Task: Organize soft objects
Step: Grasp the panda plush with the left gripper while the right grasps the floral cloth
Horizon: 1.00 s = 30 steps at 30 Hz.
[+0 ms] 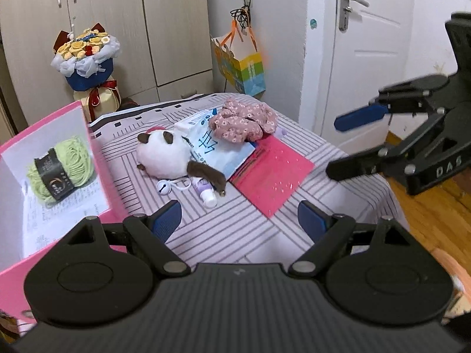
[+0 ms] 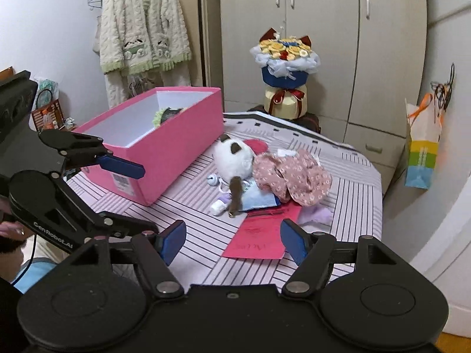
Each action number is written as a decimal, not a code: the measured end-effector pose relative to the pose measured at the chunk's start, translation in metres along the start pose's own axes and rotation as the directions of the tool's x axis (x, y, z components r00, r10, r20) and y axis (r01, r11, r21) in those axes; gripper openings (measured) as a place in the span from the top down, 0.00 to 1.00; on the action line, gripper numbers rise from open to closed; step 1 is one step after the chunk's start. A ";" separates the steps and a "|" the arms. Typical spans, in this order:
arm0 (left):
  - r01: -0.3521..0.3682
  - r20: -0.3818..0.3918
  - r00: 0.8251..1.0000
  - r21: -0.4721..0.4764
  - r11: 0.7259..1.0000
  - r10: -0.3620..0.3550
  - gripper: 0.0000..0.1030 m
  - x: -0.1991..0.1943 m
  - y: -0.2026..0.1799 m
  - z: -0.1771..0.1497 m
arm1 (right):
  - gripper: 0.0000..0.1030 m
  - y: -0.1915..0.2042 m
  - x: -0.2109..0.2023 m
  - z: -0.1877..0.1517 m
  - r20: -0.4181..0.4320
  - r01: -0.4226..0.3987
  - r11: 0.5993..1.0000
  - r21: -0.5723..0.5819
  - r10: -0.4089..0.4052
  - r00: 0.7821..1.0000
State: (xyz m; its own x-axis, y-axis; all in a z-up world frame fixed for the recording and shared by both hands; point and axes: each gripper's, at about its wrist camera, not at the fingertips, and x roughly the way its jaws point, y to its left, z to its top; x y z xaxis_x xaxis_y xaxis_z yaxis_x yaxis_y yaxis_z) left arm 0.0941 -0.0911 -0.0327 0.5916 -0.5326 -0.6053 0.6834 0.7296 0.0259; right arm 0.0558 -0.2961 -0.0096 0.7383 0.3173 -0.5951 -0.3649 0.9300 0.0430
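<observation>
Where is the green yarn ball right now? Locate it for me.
The green yarn ball lies inside the open pink box at the left of the left wrist view, left of the plush toy; the right wrist view shows only its top above the box wall.

Beige wardrobe [image 2: 323, 44] filled upper centre; white panelled door [image 1: 362, 53] upper right; wooden floor [image 1: 426, 206] lower right; fleece robe [image 2: 141, 29] hung on white wall [image 2: 44, 29] upper left.

Both tools tilt downward with blue-padded jaws spread wide and nothing between them. The left tool [image 1: 240, 220] hangs over the counter's near edge. The right tool [image 2: 232, 239] hangs beside it, over the near right corner.
</observation>
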 end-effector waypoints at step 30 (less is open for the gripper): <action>-0.342 -0.051 0.939 -0.241 0.908 0.340 0.22 0.140 0.055 0.067 | 0.07 -0.084 0.122 0.033 0.042 0.011 0.998 0.057 -0.014 0.999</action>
State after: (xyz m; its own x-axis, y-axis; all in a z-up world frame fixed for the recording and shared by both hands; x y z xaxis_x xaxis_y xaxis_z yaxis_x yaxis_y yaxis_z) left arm 0.2427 -0.1545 -0.0629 0.7657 -0.2301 -0.6006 0.3154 0.9482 0.0388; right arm 0.1951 -0.3295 -0.0593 0.7664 0.3119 -0.5615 -0.3236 0.9426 0.0819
